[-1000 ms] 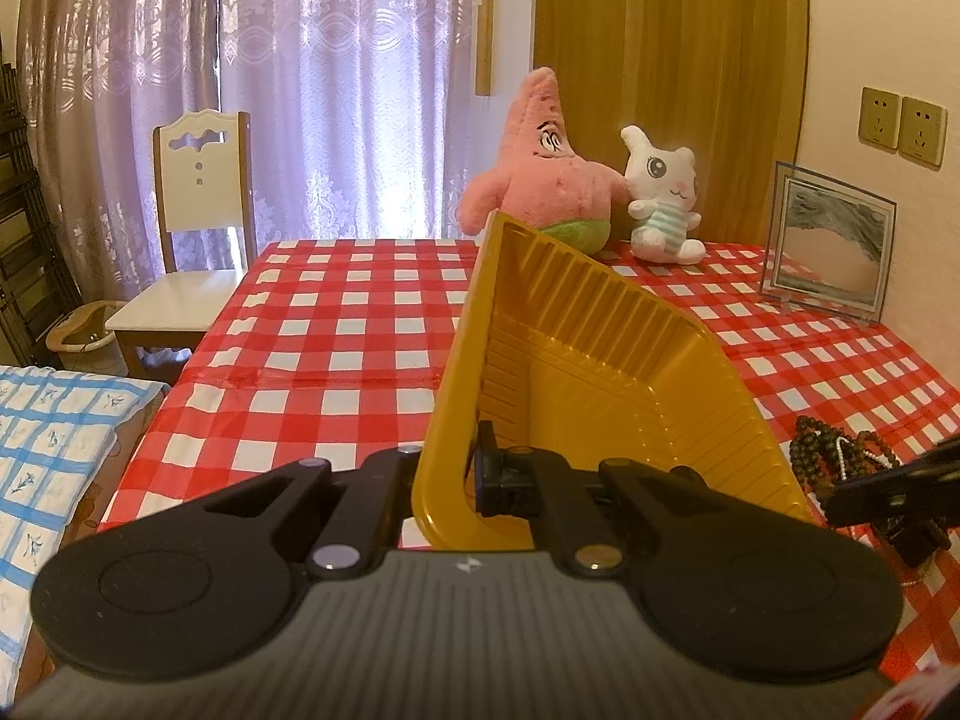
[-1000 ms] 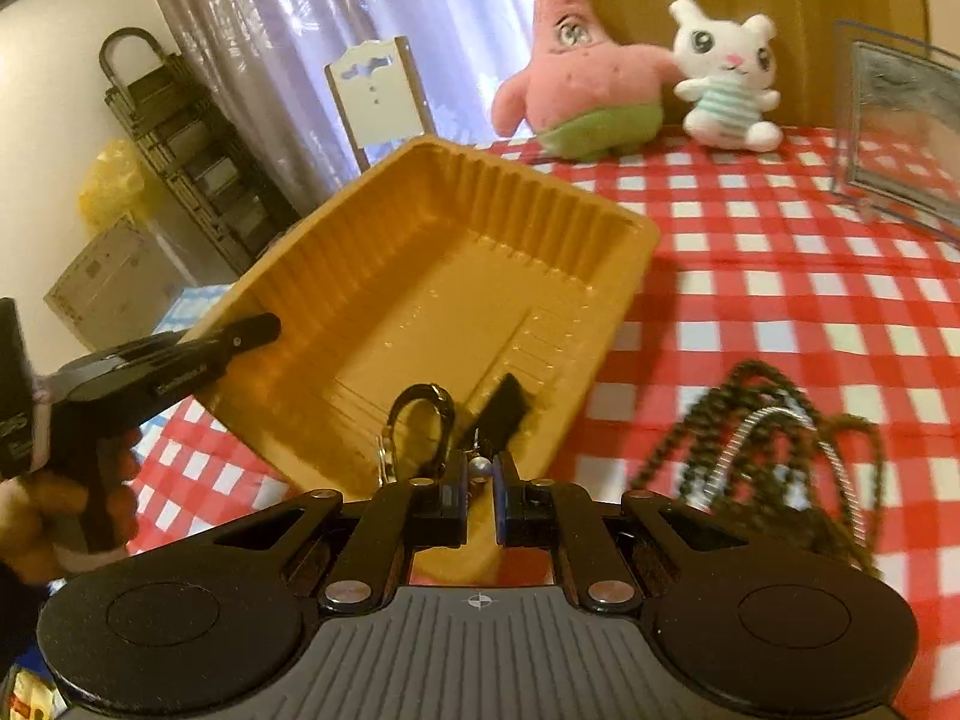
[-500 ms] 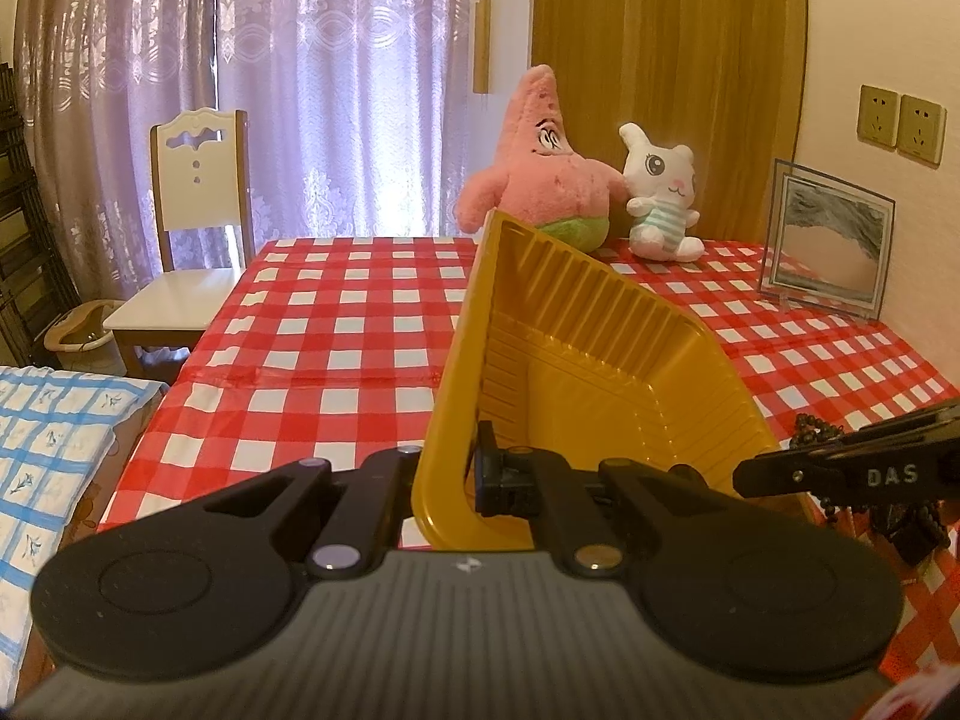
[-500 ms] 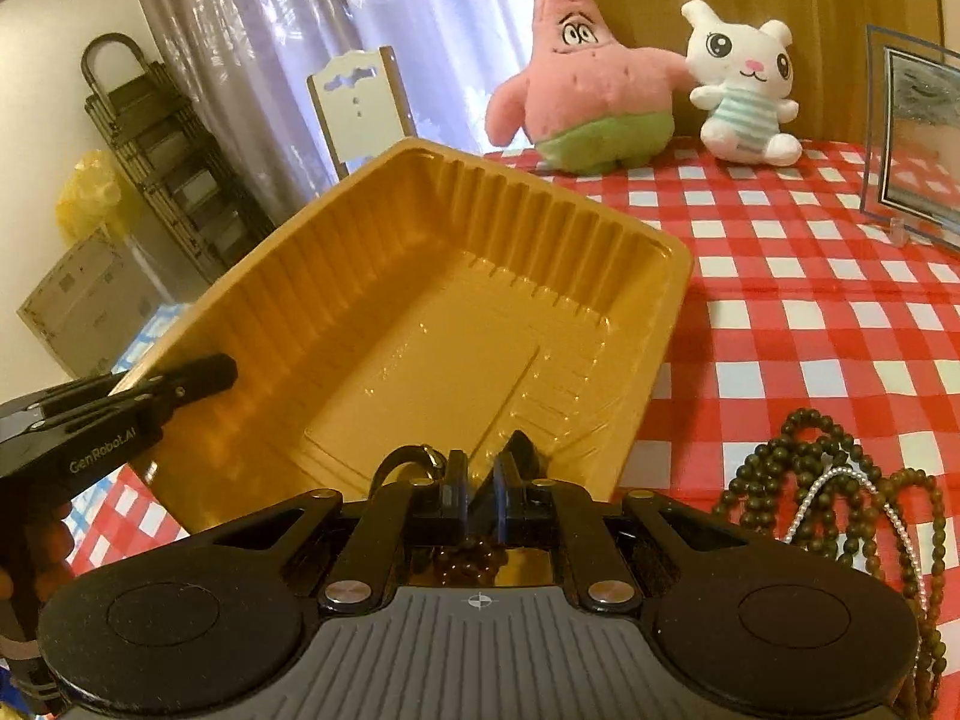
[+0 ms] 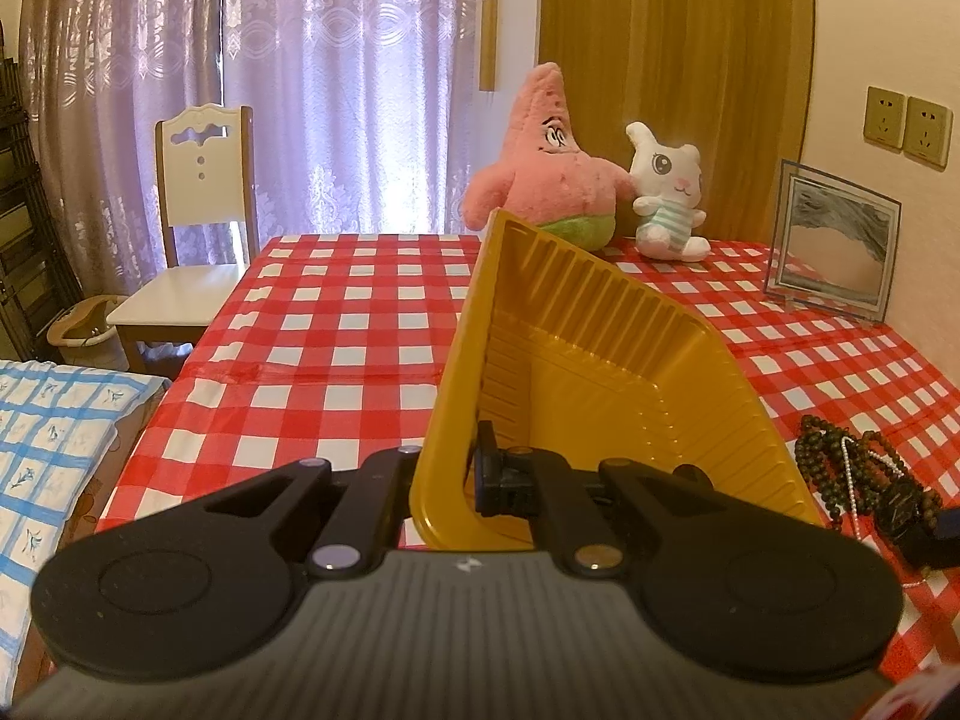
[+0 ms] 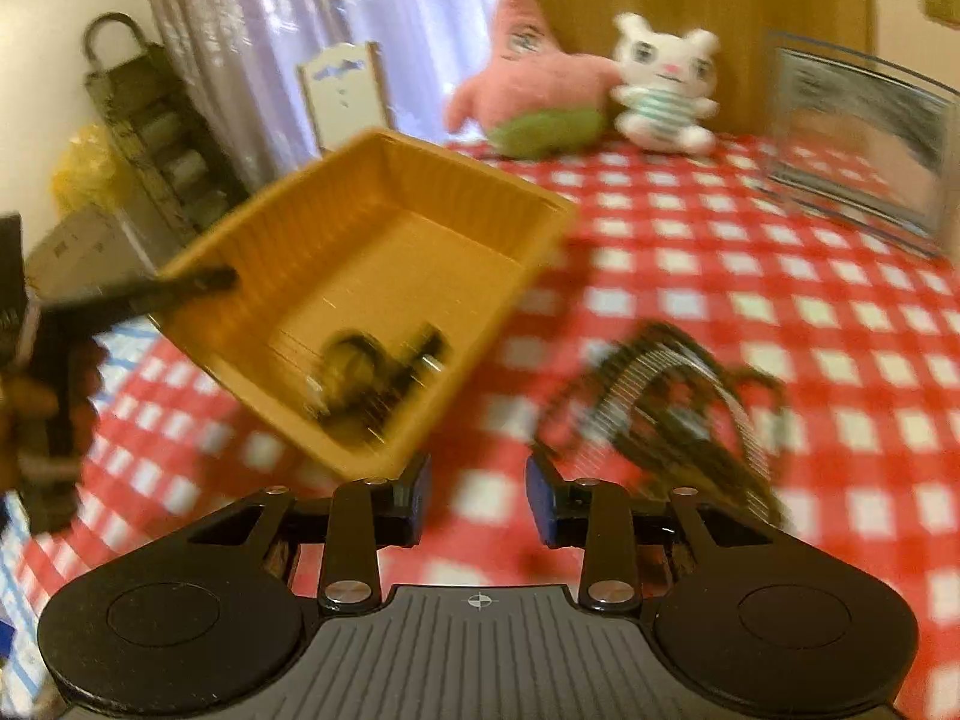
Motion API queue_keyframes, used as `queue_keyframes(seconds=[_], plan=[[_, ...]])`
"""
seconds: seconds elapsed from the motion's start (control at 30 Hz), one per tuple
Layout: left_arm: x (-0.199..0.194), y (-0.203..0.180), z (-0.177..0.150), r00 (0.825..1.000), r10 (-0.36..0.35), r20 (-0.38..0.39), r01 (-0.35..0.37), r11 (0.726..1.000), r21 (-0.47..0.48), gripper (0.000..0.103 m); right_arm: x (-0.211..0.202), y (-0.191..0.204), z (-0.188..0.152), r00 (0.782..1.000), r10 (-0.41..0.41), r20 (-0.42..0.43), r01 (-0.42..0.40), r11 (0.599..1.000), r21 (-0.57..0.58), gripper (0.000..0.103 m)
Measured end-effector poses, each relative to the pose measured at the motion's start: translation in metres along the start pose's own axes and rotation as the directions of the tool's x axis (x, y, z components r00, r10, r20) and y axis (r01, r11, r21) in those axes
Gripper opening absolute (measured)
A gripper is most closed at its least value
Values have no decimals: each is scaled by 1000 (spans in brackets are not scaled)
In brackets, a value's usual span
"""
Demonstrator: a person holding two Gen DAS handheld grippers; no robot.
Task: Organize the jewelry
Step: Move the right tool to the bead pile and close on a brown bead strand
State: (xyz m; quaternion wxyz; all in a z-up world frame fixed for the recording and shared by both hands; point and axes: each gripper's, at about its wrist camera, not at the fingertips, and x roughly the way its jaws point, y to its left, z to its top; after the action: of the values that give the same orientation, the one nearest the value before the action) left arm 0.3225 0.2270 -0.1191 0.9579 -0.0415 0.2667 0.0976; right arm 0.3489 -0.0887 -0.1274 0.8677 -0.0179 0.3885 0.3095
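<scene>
- Your left claw (image 5: pixel 447 480) clamps the yellow tray (image 5: pixel 600 372) rim, tilting it; its long axis runs away from you.
- Your right claw (image 6: pixel 477 501), just opening, grips nothing.

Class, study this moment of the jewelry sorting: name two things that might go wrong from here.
1. The left gripper pinches the yellow tray by one wall and holds it tilted; the dark jewelry inside might slide out.
2. The bead necklaces lie tangled on the tablecloth, so the open right gripper may lift several together.

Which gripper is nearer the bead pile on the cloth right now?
Right. The right gripper hangs open beside the bead pile; the left gripper is clamped on the yellow tray's rim.
</scene>
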Motion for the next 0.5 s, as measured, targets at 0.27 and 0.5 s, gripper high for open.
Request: queue_keyframes(seconds=[0.27,0.5], plan=[[2,1,-1,1000,8,-4,-8,1000,2,5,-24,-45,-22,992,-121,-28,122,992,22,35],[2,1,0,1000,10,-3,-10,1000,2,5,-15,-58,-31,982,-172,-82,158,975,-155,35]])
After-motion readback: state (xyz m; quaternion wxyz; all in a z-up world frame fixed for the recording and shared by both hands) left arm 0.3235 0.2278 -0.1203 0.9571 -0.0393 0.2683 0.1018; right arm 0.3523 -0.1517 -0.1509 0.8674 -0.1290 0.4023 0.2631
